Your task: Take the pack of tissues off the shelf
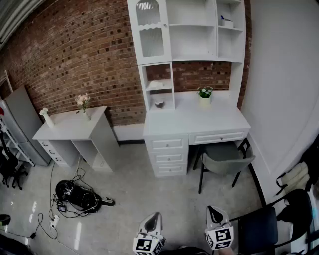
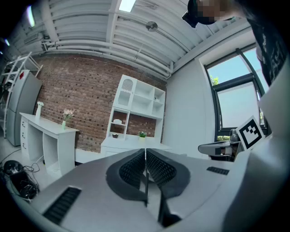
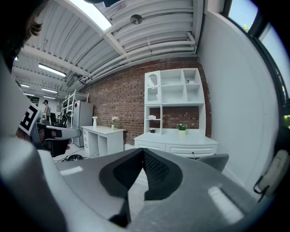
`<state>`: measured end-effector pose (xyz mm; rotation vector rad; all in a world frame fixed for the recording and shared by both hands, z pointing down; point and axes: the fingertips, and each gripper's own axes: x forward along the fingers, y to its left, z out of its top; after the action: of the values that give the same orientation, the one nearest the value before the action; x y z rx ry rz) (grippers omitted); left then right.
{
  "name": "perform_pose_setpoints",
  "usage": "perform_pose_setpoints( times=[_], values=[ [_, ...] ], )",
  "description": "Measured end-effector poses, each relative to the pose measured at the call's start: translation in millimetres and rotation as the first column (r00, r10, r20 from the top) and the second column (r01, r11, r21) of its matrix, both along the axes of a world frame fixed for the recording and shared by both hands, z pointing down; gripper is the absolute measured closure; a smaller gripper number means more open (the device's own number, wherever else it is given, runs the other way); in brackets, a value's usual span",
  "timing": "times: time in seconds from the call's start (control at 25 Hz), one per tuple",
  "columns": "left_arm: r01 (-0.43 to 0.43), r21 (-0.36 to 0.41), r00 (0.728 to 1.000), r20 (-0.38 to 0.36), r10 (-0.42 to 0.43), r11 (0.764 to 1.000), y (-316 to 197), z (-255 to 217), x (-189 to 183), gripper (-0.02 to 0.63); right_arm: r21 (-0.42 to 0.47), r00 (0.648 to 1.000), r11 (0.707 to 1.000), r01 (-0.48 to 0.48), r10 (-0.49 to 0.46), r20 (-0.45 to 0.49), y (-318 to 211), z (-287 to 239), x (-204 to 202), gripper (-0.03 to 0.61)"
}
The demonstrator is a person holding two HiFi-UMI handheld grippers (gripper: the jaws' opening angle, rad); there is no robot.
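The pack of tissues (image 1: 155, 84) lies in the upper small cubby of the white shelf (image 1: 174, 82) above the desk (image 1: 219, 119). A small bowl (image 1: 159, 103) sits in the cubby beneath, and a potted plant (image 1: 205, 92) stands on the desk nearby. No writing is legible. The left tongs (image 1: 153, 218) and right tongs (image 1: 214, 212) hover low, well apart from the shelf and pointing toward it, both clenched on nothing.

Bright, even room under ceiling strip lights (image 3: 93, 13) and window (image 2: 233, 102) daylight; fisheye edges bend, darken.
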<state>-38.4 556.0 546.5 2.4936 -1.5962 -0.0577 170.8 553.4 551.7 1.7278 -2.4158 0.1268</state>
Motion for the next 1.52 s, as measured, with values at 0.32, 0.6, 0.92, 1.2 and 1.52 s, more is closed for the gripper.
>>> perform_pose_setpoints(
  times=[0.32,0.6,0.92,1.2,1.52],
  values=[
    [0.015,0.021,1.0,0.007,-0.015,1.0,-0.5,-0.4,-1.7,0.6,0.023,0.999,1.0,-0.012,0.011,0.035,-0.4,-3.8,4.1,0.575],
    [0.035,0.026,0.999,0.01,-0.035,0.999,0.1,-4.6,-6.4,0.6,0.029,0.999,0.999,-0.018,0.017,0.035,0.4,-5.8,7.0,0.575],
    [0.067,0.118,0.998,0.008,-0.069,0.991,1.3,-21.3,-12.7,0.6,0.056,0.999,0.998,-0.033,0.03,0.045,-0.4,-7.5,14.0,0.575],
    [0.081,0.13,0.997,0.008,-0.083,0.988,-18.1,-28.5,-21.1,0.6,0.059,0.999,0.998,-0.036,0.033,0.04,-17.4,-11.3,9.2,0.575],
    [0.074,0.131,0.997,0.012,-0.076,0.989,-63.9,-25.0,-26.5,0.601,0.036,0.999,0.998,-0.042,0.041,0.028,-59.7,-7.4,6.2,0.575]
  ],
)
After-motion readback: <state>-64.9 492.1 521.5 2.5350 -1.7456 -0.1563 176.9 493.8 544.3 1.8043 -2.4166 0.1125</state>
